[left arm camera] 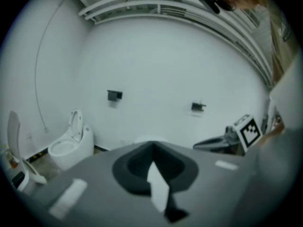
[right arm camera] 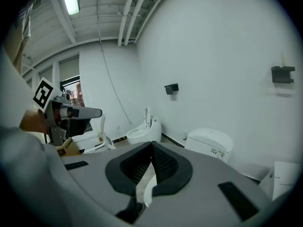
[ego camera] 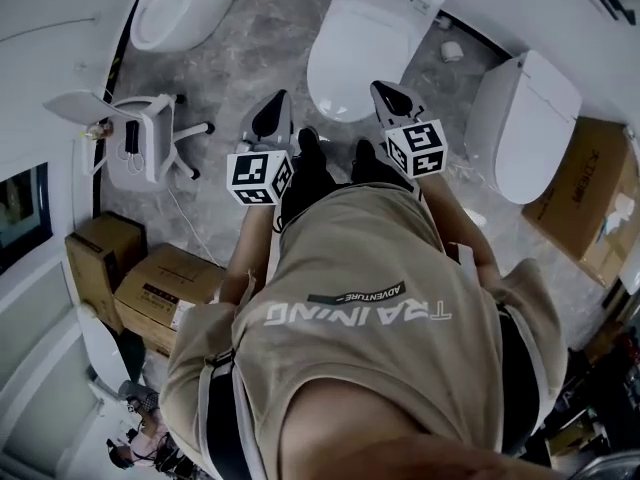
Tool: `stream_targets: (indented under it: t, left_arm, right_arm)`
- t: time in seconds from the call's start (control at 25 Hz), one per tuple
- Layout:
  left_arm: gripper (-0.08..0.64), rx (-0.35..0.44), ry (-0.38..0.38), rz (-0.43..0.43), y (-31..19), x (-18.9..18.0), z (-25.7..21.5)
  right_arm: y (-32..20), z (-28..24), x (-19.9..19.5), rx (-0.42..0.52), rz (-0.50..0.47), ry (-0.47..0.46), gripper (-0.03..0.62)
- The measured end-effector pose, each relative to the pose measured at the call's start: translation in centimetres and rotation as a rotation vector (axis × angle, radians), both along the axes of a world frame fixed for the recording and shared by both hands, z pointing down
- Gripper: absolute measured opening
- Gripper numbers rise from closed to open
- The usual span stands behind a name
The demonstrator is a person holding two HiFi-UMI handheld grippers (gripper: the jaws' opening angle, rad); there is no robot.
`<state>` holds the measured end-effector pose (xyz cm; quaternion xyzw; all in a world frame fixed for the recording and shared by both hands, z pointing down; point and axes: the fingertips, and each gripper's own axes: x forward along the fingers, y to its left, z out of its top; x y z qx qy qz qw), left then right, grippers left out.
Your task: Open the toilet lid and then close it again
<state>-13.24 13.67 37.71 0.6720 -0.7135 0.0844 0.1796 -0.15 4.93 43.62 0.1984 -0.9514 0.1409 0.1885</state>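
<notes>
A white toilet with its lid (ego camera: 372,30) down stands straight ahead of the person, against the wall. In the right gripper view that toilet (right arm camera: 209,144) shows at right, and in the left gripper view only the top of its lid (left arm camera: 148,139) shows past the jaws. My left gripper (ego camera: 278,100) hangs over the floor just left of the bowl's front, jaws together and empty (left arm camera: 152,146). My right gripper (ego camera: 382,90) hovers at the bowl's front right edge, apart from the lid, its jaws (right arm camera: 151,144) also together with nothing between them.
A second toilet (ego camera: 182,4) with its lid raised stands at far left, a third toilet (ego camera: 524,118) at right. A white frame chair (ego camera: 140,140) sits left of me, cardboard boxes (ego camera: 158,286) behind it and another box (ego camera: 585,193) at right. The person's feet (ego camera: 310,153) are close to the bowl.
</notes>
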Motion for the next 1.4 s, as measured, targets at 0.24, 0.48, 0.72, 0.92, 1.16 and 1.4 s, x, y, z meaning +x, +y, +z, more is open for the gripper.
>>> stream_targets:
  t: [0.24,0.48,0.72,0.92,1.16,1.4]
  left_arm:
    - [0.003,-0.007,0.049,0.178,-3.3,-2.4,1.8]
    - [0.003,-0.006,0.019,0.386,-4.9,-4.7,2.6]
    - [0.003,-0.031,0.018,0.463,-6.9,-7.4,4.9]
    - [0.003,-0.060,0.008,0.573,-7.2,-5.6,6.0]
    - [0.004,-0.122,0.006,0.622,-7.4,-3.5,9.1]
    - [0.005,-0.219,-0.015,0.608,-7.3,-2.4,13.8]
  right_arm:
    - [-1.0,0.3,-0.9,0.000,0.179,0.041,0.014]
    - [-0.5,-0.3,-2.6,0.003,0.361,0.064,0.014]
    - [-1.1,-0.8,-3.1,0.019,0.507,0.066,0.014]
    - [0.7,-0.1,-0.7,0.003,0.599,0.102,0.014]
    - [1.5,4.5,3.2,-0.070,0.660,0.147,0.014]
    - [2.9,12.5,5.6,-0.224,0.626,0.196,0.015]
